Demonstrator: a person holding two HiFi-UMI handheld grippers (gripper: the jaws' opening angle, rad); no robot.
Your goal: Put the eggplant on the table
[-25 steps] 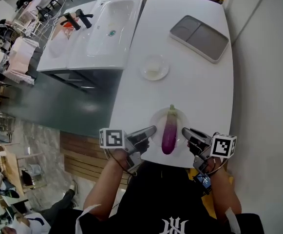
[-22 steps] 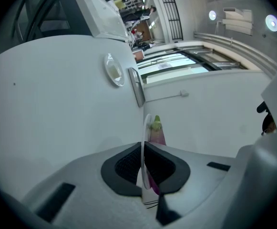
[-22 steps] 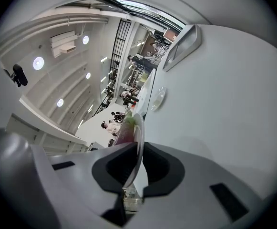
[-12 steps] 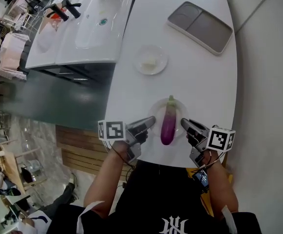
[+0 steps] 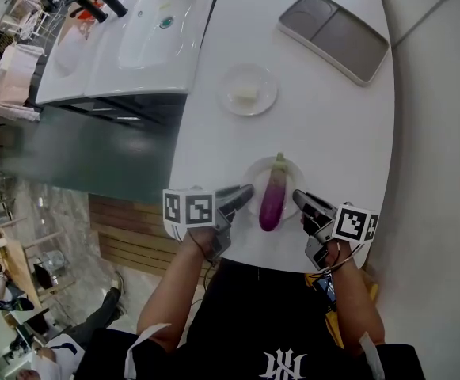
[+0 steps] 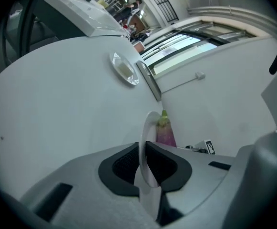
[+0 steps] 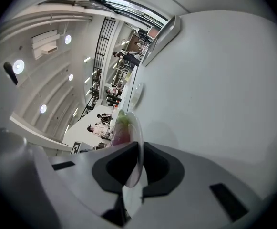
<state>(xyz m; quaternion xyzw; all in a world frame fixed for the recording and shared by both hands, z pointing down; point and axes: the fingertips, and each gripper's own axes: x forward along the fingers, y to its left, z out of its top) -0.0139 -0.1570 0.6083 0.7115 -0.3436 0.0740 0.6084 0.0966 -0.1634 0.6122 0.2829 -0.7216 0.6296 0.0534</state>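
The eggplant (image 5: 271, 203) lies lengthwise on a small white plate (image 5: 291, 172), green stem pointing away from the person, at the near edge of the white table (image 5: 325, 117) — whether the plate rests on the tabletop I cannot tell. The left gripper (image 5: 245, 195) has the plate's left rim between its pads, which hug it closely, though the jaws are opening. The right gripper (image 5: 298, 199) is clamped on the opposite rim. Further up the table sit a small dish (image 5: 248, 89) and a grey tray (image 5: 334, 36) — well apart from the plate. A white sink (image 5: 150, 30) stands to the left.
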